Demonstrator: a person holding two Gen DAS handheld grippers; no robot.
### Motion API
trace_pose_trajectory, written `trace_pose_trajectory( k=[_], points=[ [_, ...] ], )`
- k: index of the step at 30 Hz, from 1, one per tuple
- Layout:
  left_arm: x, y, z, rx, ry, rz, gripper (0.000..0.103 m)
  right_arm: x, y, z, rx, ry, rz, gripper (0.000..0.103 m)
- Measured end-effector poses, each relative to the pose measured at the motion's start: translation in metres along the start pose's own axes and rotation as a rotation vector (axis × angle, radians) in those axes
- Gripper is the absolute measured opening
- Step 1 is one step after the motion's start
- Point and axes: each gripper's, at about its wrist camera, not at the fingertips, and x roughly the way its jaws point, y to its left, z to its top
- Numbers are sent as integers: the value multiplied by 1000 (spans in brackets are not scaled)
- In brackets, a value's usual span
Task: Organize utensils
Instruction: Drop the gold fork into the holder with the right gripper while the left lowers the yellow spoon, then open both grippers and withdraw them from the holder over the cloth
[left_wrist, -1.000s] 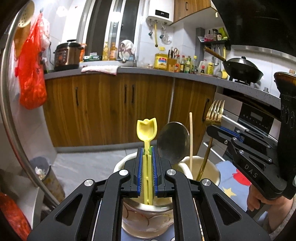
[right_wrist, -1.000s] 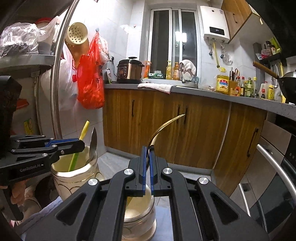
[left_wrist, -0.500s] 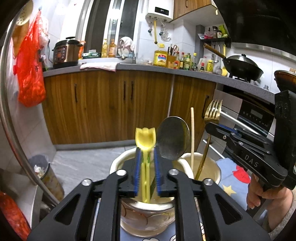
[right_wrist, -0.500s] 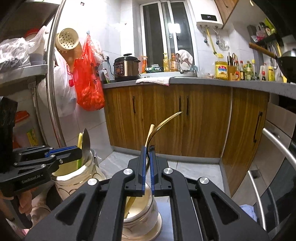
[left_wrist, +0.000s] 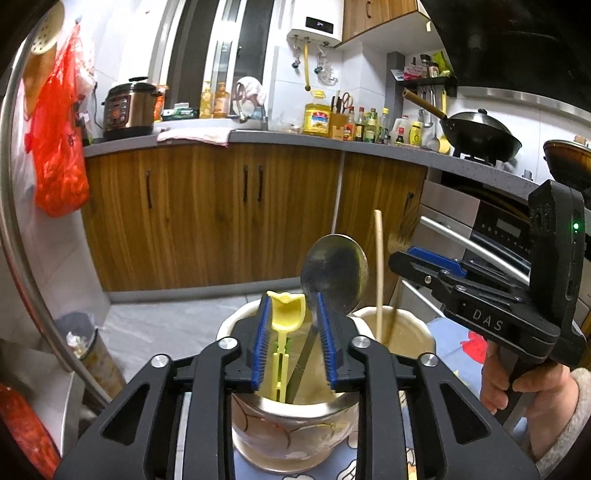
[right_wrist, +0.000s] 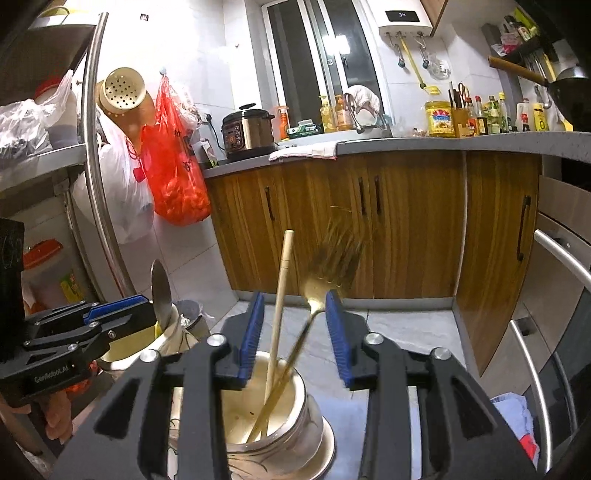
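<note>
- Your left claw has just been opening; the yellow spoon stands loose between its pads, in the jar just under it.
- Your right claw has just been opening too; the gold fork, blurred, leans free between its pads in the second jar below, beside a wooden chopstick.
- Both utensils look released, so I judge the next move is to draw each claw back.
- Take care: the steel spoon rises just right of the left claw, close enough to catch.
</note>
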Motion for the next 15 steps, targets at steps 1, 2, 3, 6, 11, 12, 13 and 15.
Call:
trace_pose_trajectory(
  k=[1,2,3,6,11,12,13,15],
  points=[
    [-1,-1,0,2,-1,0,31,0,1,0,-2,2,-3,35],
    [-1,-3,1,4,-1,2,32,0,1,1,-2,6,-1,35],
    [-2,-5,2,11,-3,6,32,-1,3,1,0,8,1,39],
    [-7,-10,7,29,-9,20,36,-4,5,1,5,10,2,49],
    [-26,-17,15,49,-19,56,51,-20,7,6,30,4,-15,66],
    [-32,-18,17,48,-20,57,52,-23,7,8,37,5,-20,70],
    [-37,-18,17,49,-22,61,54,-29,7,10,48,6,-22,72],
    [-50,-19,18,53,-31,80,60,-39,8,12,64,14,-25,85]
  ],
)
